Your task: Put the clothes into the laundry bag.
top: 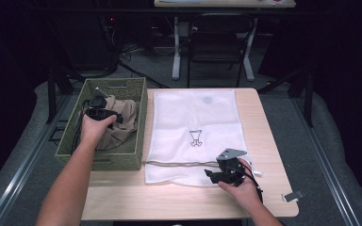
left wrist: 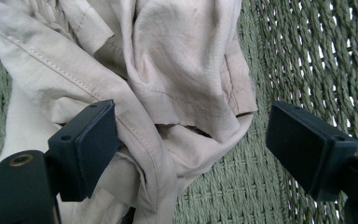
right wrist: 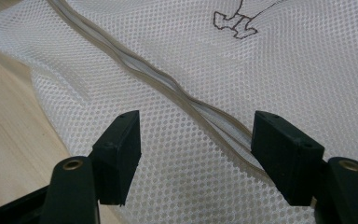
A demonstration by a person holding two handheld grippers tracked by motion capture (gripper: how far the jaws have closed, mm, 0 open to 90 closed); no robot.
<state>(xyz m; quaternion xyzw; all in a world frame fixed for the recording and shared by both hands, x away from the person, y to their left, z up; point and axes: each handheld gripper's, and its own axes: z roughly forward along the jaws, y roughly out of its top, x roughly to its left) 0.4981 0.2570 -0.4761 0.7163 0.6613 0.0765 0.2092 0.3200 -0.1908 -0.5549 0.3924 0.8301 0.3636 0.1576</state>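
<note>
The left gripper (left wrist: pixel 186 149) hangs spread over the crumpled beige cloth garment (left wrist: pixel 168 70) in the green woven basket (top: pixel 70 136). The right gripper (right wrist: pixel 196 154) gapes above the white mesh laundry bag (top: pixel 193 117) (small outline logo, no readable writing) on the table (top: pixel 264 122).

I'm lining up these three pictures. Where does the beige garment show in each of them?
High view: beige garment left of centre, bunched in the green woven basket, under the left claw.
Left gripper view: garment across the upper left, between the open jaws.
Right gripper view: not in it.
Shared landmark: the basket's green weave.
</note>
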